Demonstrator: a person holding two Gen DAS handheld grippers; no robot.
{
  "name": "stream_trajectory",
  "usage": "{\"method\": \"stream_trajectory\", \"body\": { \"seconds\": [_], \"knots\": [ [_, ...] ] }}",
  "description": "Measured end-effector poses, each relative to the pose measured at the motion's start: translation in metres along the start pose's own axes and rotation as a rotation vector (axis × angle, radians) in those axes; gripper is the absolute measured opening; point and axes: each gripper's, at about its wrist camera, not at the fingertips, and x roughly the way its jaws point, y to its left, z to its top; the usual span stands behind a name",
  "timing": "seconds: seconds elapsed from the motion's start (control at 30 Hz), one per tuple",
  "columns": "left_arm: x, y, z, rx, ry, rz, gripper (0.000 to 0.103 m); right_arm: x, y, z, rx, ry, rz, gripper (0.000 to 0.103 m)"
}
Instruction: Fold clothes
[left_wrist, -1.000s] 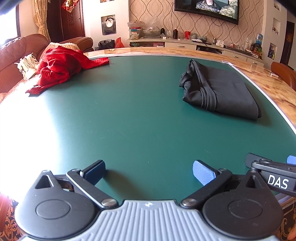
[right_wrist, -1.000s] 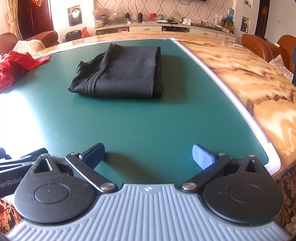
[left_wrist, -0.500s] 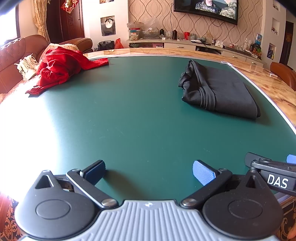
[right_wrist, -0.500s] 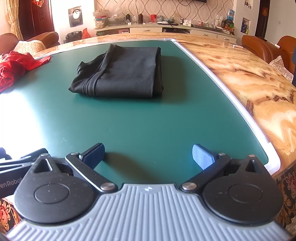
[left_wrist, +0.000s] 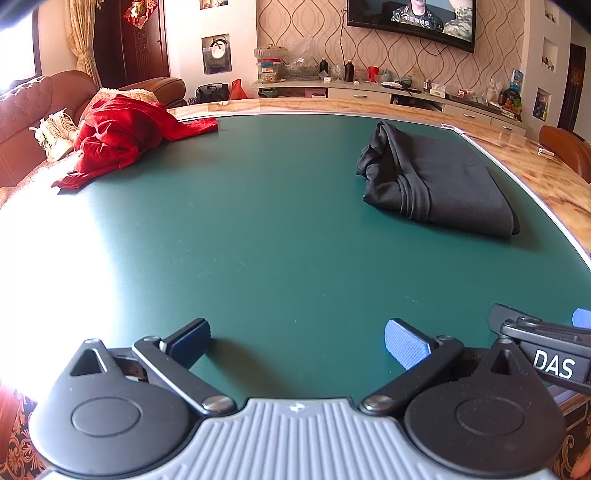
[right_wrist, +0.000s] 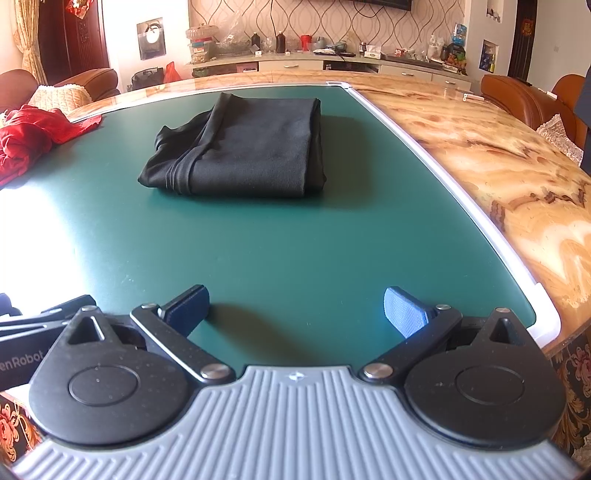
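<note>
Nothing on the bench has shifted over the last second; both of my tools have only drifted a touch, so the folded cloth sits marginally lower in the left view than before.

Left hand-held gripper (left_wrist: 297, 341): fingers spread wide, nothing between them, poised over bare green mat (left_wrist: 258, 240) at the near edge of the bench. Right hand-held gripper (right_wrist: 296, 309): likewise spread wide and empty, close beside the left one (its black frame shows at the left view's lower right corner).

Black garment (right_wrist: 240, 151): folded into a flat rectangle, lying on the mat toward the far right, near the white border strip (right_wrist: 443, 177) but not touching it. Its bunched, layered edge faces left; the smooth fold faces right. Well apart from both tools.

Red garment (left_wrist: 125, 136): unfolded, heaped at the far left corner, partly on the mat and partly spilling off toward the brown sofa (left_wrist: 22, 118). White shoes (left_wrist: 55, 133) rest on the sofa just beside it.

Marbled bench top (right_wrist: 498, 166) is exposed to the right of the mat. Strong glare washes out the mat's near left area.
</note>
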Motion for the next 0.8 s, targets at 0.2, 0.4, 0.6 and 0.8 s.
{"method": "stream_trajectory", "body": {
  "seconds": [0.2,0.4,0.6,0.8],
  "knots": [
    [-0.0003,0.0002,-0.0001,0.000,0.000,0.000,0.103,-0.0010,0.0002,-0.0003,0.001,0.002,-0.001,0.103],
    [-0.0016,-0.0011,-0.0015,-0.002,0.000,0.002,0.103,-0.0012,0.0004,-0.0004,0.001,0.002,-0.002,0.103],
    [-0.0020,-0.0013,-0.0016,-0.001,0.000,0.002,0.103,-0.0015,0.0006,-0.0006,0.001,0.003,-0.003,0.103],
    [-0.0028,-0.0019,-0.0021,-0.003,0.000,0.003,0.103,-0.0024,0.0001,-0.0016,0.004,0.004,-0.007,0.103]
  ]
}}
